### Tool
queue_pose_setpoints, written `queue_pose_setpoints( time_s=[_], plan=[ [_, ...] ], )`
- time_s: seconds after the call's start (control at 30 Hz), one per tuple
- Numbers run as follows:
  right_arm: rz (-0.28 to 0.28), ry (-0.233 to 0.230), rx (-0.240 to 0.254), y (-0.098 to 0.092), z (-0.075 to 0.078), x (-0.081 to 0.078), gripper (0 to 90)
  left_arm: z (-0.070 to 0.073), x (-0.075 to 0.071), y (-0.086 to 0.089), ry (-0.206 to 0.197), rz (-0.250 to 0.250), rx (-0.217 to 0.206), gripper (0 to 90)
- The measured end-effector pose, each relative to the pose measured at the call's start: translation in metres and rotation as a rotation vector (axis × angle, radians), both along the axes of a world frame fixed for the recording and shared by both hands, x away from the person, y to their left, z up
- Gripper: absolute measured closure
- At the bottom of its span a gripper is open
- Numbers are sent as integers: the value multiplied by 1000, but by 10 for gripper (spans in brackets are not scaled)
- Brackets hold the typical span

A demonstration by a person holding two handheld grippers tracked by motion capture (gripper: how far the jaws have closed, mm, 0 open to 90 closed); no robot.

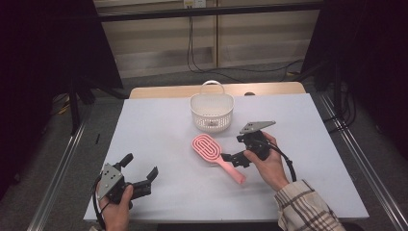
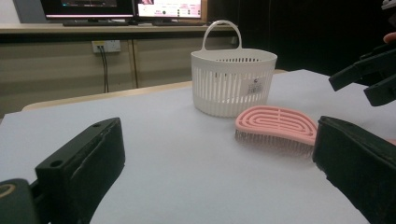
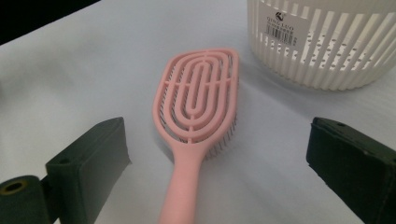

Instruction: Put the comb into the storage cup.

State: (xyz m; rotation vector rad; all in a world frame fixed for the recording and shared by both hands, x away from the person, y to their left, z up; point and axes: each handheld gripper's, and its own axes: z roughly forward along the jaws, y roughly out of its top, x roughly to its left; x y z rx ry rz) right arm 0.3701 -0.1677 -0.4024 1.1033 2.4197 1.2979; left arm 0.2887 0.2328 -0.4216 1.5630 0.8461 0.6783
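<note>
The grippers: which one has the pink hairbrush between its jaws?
The right gripper: its open jaws straddle the pink hairbrush handle. The left gripper sits apart, with nothing between its jaws.

- white basket (image 3: 322, 42): a label (image 3: 280, 25) with a barcode at the upper right of the right gripper view; its print is too small to read

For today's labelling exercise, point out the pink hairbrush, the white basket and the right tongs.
pink hairbrush (image 3: 198, 98): right gripper view, on the ridged back of its head.
white basket (image 1: 212, 114): high view, on its slatted front wall.
right tongs (image 1: 230, 157): high view, midway between the tips, over the brush handle.
</note>
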Motion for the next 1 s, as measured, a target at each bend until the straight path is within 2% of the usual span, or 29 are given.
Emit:
queue_pose_setpoints(
  time_s=[0.37, 0.53, 0.67, 0.73, 1.0],
  plan=[
    [1, 31, -27, 16, -4, 11, 40, 0, -1, -1, -4, -9, 4, 25],
    [1, 23, -47, 25, -7, 14, 40, 0, 0, 0, -1, -8, 8, 25],
    [10, 41, -49, 31, -5, 18, 37, 0, 0, 0, 0, -9, 7, 25],
    [11, 39, -67, 34, -5, 20, 37, 0, 0, -1, -1, -10, 5, 25],
    [16, 41, -87, 43, -4, 28, 35, 0, 1, -1, 1, -16, 11, 25]
  ],
)
